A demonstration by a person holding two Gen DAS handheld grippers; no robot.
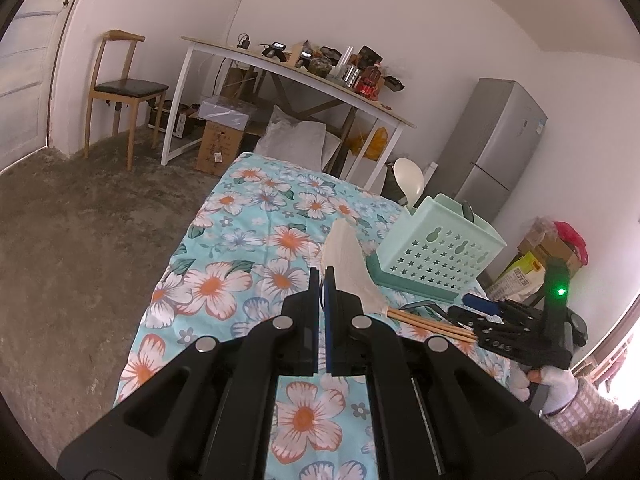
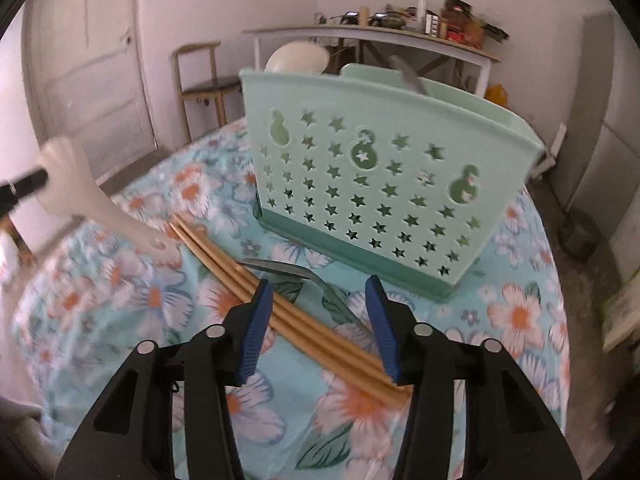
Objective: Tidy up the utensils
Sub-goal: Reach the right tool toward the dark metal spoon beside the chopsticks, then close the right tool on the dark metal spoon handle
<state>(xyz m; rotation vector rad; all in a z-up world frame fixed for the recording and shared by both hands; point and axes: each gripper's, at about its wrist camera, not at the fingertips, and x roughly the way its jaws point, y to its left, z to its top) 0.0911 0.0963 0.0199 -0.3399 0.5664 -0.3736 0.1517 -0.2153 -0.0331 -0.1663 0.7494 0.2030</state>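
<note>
My left gripper [image 1: 323, 274] is shut on the thin blade of a cream plastic paddle [image 1: 346, 264], held tilted with its handle end low over the cloth; the right wrist view shows the paddle [image 2: 68, 176] at far left. A mint-green star-holed caddy [image 2: 360, 184] stands upright and holds a white spoon [image 2: 296, 58] and a metal utensil [image 2: 408, 74]. In front of the caddy lie several wooden chopsticks [image 2: 304, 320] and a metal spoon [image 2: 280, 270]. My right gripper [image 2: 318, 288] stands open low over them, its blue fingers straddling the chopsticks without pressing.
The floral cloth-covered table [image 1: 248, 216] drops to bare floor on the left. Behind it stand a cluttered white desk [image 1: 304, 76], a wooden chair [image 1: 120, 92], boxes and a grey fridge [image 1: 500, 140]. A white-gloved hand [image 1: 556, 380] holds the right gripper.
</note>
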